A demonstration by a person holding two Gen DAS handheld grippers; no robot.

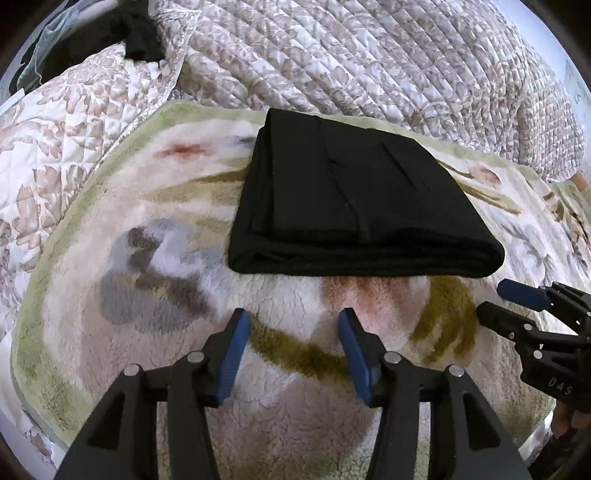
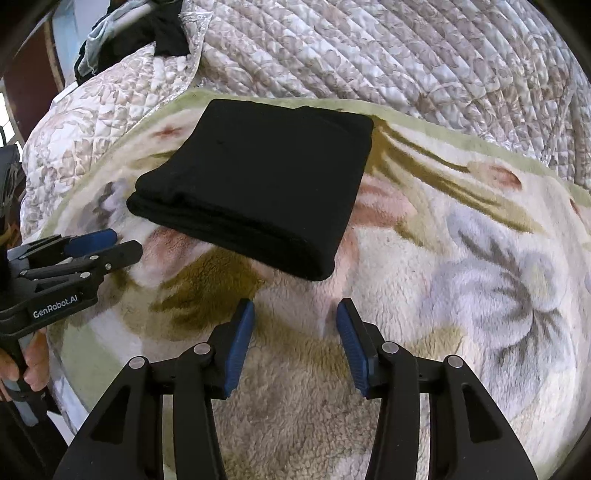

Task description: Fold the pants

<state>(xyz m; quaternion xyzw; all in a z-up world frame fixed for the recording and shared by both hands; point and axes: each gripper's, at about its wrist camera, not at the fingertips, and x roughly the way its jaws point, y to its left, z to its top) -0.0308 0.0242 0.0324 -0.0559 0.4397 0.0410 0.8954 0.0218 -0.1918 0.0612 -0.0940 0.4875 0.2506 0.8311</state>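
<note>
Black pants (image 1: 354,195) lie folded into a compact rectangle on a fluffy floral blanket (image 1: 155,229); they also show in the right wrist view (image 2: 258,184). My left gripper (image 1: 293,317) is open and empty, held just short of the fold's near edge. My right gripper (image 2: 295,308) is open and empty, near the fold's near right corner. The right gripper shows at the right edge of the left wrist view (image 1: 495,299); the left gripper shows at the left of the right wrist view (image 2: 125,242).
A quilted floral bedspread (image 1: 369,55) is bunched behind the blanket. A dark garment (image 1: 136,33) and grey cloth lie at the far left back. The fluffy blanket (image 2: 461,277) spreads wide to the right of the pants.
</note>
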